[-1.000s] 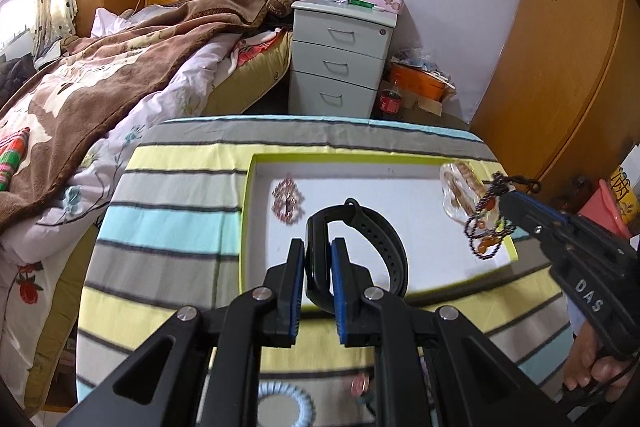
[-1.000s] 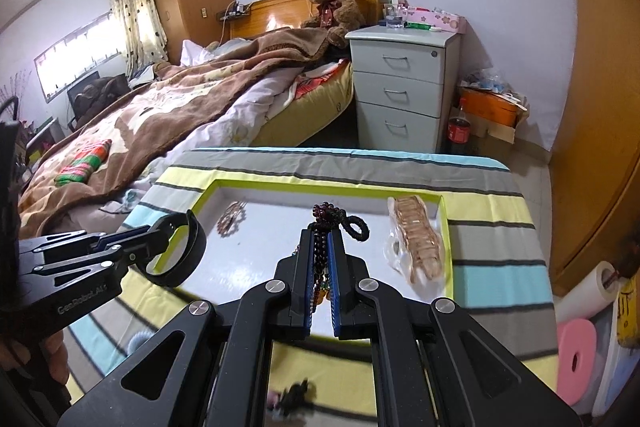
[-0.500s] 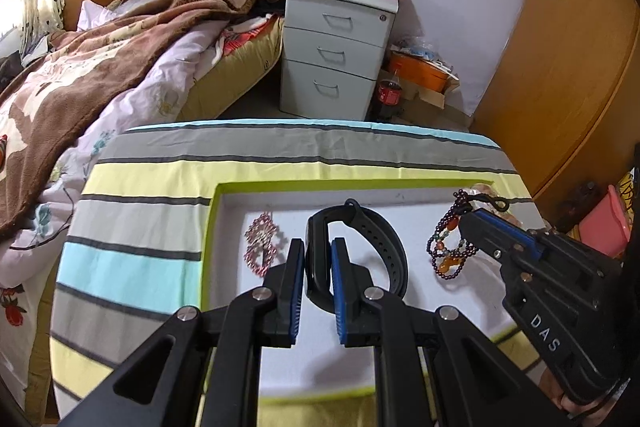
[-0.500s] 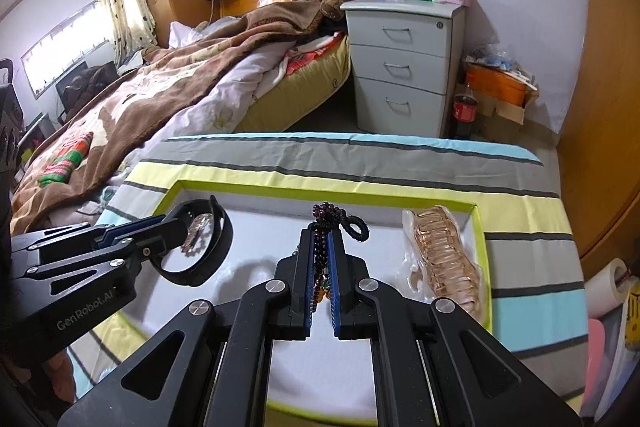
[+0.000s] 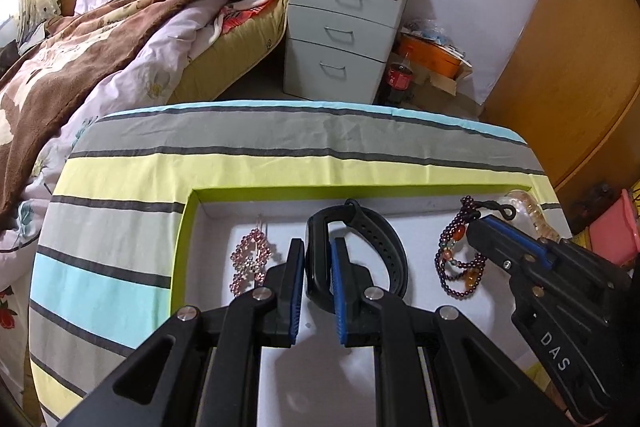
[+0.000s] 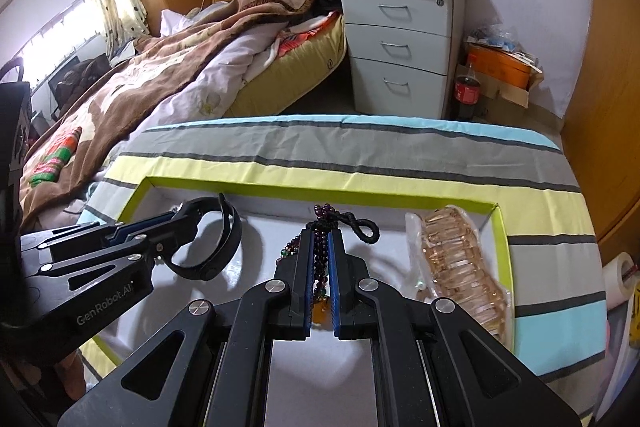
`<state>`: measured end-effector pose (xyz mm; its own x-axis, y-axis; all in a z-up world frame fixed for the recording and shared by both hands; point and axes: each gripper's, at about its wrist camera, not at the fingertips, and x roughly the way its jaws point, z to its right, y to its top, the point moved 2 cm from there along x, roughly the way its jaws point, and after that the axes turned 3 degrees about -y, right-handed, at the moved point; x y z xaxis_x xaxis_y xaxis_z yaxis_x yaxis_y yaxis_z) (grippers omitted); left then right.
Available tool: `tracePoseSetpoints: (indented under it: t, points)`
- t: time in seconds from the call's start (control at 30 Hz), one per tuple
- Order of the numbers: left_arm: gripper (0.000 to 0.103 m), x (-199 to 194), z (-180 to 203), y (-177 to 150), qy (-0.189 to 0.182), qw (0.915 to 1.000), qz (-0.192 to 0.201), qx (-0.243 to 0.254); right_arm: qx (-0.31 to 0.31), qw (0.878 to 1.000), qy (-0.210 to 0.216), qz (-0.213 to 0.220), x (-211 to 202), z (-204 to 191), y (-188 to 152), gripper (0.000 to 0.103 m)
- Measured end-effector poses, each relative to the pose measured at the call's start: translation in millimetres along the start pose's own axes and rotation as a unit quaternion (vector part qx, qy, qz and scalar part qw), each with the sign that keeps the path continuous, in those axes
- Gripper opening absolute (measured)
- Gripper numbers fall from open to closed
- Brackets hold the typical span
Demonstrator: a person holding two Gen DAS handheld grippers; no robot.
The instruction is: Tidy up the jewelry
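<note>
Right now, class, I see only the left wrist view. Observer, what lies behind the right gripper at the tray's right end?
Observer: A gold bracelet in a clear bag, lying in the tray along its right wall.
Operator: Do the right gripper's pads close on the beads?
Observer: Yes, they clamp the strands, and an amber bead shows low between them.
Operator: Anything past the table's right edge?
Observer: A paper roll stands there.
</note>
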<state>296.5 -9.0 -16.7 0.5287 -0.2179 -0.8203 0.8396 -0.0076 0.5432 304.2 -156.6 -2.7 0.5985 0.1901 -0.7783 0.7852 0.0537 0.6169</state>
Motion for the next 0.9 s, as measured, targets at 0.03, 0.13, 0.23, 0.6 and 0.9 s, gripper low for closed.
tracePoseSetpoints:
  t: [0.03,0.13,0.23,0.6,0.9]
  points:
    - [0.014,1.2,-0.6,0.1,0.0,1.0,-0.001,0.0,0.001,1.0,0.001,-0.001,1.1,0.1,0.0,0.006]
    - [0.014,3.6,-0.8,0.3,0.001,1.0,-0.003,0.0,-0.001,1.0,-0.001,-0.002,4.6,-0.6,0.0,0.006]
    - [0.015,5.5,-1.3,1.3,0.002,1.0,-0.004,-0.001,-0.003,1.0,-0.006,-0.006,7.9,-0.8,-0.4,0.006]
    - [0.015,9.9,-0.8,2.9,0.01,0.9999,-0.006,-0.003,-0.013,1.0,-0.014,-0.01,13.3,-1.9,-1.7,0.006]
    - [0.025,6.1,-0.7,3.2,0.013,0.9999,-0.003,-0.007,-0.015,1.0,-0.019,-0.012,13.0,-1.8,-3.1,0.008]
